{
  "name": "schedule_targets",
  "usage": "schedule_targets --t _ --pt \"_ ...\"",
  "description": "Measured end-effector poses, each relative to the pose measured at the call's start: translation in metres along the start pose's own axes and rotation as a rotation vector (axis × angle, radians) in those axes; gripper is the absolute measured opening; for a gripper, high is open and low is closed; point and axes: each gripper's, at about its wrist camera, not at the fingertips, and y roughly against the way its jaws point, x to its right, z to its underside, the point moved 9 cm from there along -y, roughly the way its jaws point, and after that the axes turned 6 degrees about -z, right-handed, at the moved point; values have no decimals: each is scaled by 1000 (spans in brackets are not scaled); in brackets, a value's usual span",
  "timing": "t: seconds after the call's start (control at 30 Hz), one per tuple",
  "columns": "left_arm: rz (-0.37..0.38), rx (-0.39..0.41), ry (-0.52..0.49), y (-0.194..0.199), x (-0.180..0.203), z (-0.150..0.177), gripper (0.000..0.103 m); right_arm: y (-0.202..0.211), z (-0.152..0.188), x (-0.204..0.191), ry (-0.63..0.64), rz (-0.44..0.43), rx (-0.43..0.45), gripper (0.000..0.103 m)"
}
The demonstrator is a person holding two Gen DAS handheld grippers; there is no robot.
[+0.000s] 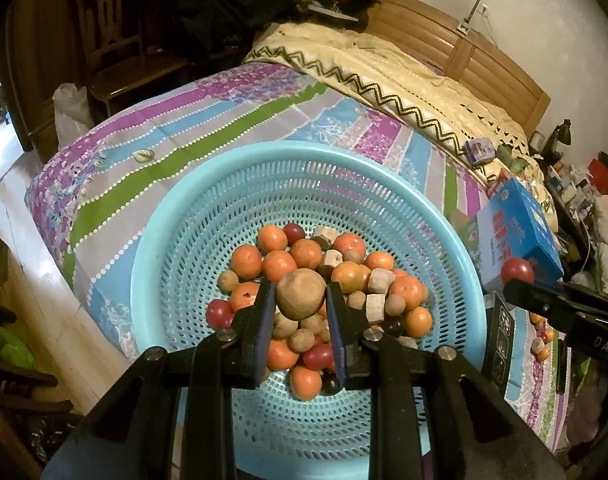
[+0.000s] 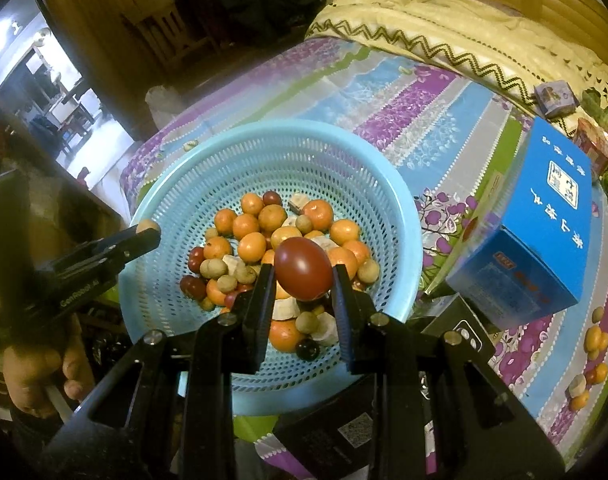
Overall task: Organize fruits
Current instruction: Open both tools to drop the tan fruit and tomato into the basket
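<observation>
A blue perforated basket (image 1: 176, 248) on the bed holds a pile of orange, dark red and tan fruits (image 1: 304, 254) plus pale cut chunks. My left gripper (image 1: 301, 294) is shut on a tan round fruit (image 1: 301, 294) and holds it above the pile. My right gripper (image 2: 302, 275) is shut on a dark red fruit (image 2: 302, 275) above the basket (image 2: 387, 216). The right gripper also shows in the left wrist view (image 1: 519, 280) at the basket's right rim, and the left gripper shows in the right wrist view (image 2: 146, 232) at the left rim.
A blue box (image 2: 543, 220) stands right of the basket, with a black box (image 2: 459, 332) in front of it. Several loose fruits (image 2: 593, 344) lie on the striped floral bedsheet (image 2: 423, 120) at the right. A cream quilt (image 1: 383, 76) lies behind. The bed edge drops off at left.
</observation>
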Motion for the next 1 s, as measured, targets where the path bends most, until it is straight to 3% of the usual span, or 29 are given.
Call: schedule_targets --t 0.77,0.8,0.9,1.0 --pt "0 -11 8 -8 1 4 26 -9 3 -5 12 -7 -30 31" --pt "-2 -13 8 -9 1 4 27 -9 3 -5 14 -8 -32 31" --pt "4 -27 4 -12 2 6 53 -10 5 -6 17 -13 -34 31" --pt "-1 -23 3 -12 2 7 58 -11 6 -6 14 -17 -37 31"
